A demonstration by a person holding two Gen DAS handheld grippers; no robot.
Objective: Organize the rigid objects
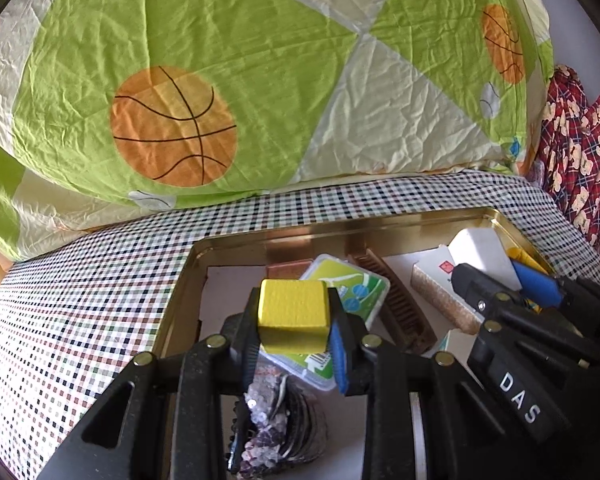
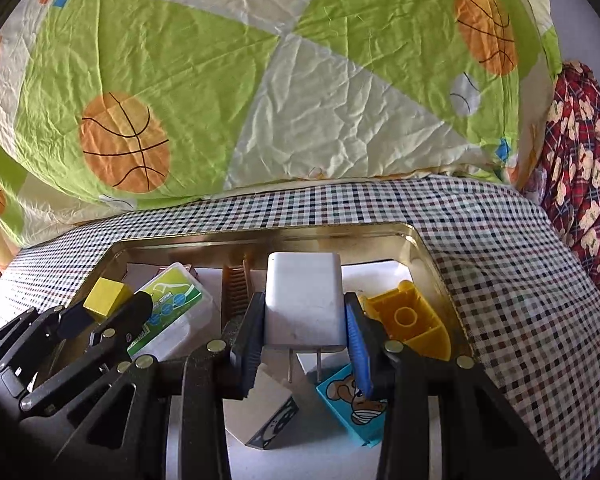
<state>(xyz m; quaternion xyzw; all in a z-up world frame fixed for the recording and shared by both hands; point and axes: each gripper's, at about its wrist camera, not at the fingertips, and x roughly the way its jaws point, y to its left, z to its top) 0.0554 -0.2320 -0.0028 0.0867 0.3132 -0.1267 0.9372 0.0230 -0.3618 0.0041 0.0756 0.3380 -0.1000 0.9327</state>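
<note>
Both loads hang over the gold tin (image 1: 204, 248) on the bed. The left gripper (image 1: 294, 316) pinches one yellow cube (image 1: 292, 308); bare tin floor lies at its 11 o'clock. The right gripper (image 2: 305, 320) pinches one white charger (image 2: 304, 300), prongs toward 6 o'clock. One comb (image 2: 236, 292) lies in the tin.

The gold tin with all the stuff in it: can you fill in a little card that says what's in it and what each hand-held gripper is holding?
container: gold tin, on checkered cloth
left hand-held gripper: shut on yellow block, over the tin
right hand-held gripper: shut on white charger, prongs pointing down
inside tin: green-and-white case, brown comb, yellow toy piece, blue bear card
behind: basketball-print quilt
</note>
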